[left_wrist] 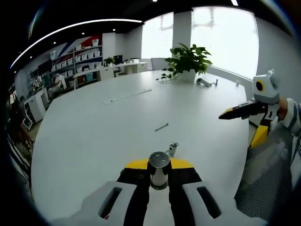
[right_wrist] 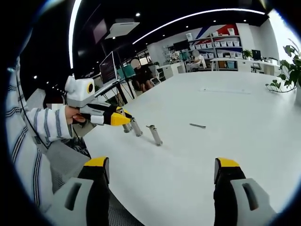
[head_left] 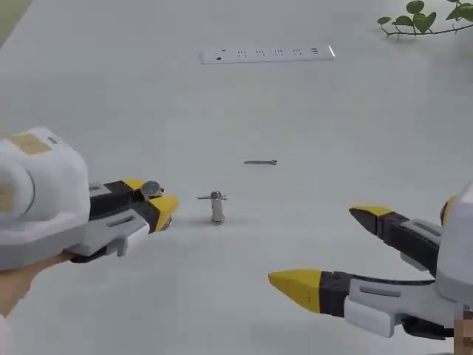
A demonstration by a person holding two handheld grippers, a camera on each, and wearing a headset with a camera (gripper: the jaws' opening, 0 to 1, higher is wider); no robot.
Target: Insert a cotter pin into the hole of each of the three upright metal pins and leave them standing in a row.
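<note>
My left gripper (head_left: 164, 207) is shut on an upright metal pin (head_left: 151, 190), whose round head shows between the yellow tips (left_wrist: 159, 170). Just to its right a second metal pin (head_left: 216, 208) stands on the white table with a cotter pin (head_left: 211, 197) through its top; the same pin (left_wrist: 172, 149) stands just past my left jaws. A loose cotter pin (head_left: 260, 162) lies flat farther back. My right gripper (head_left: 325, 248) is open and empty at the lower right, well clear of the pins. In its own view (right_wrist: 161, 165) it faces the standing pin (right_wrist: 154, 135) and the left gripper (right_wrist: 113, 118).
A white power strip (head_left: 266, 54) lies at the far side of the table (head_left: 355, 126). Leaves of a potted plant (head_left: 425, 18) reach in at the top right corner. A person's striped sleeve (right_wrist: 42, 132) holds the left gripper.
</note>
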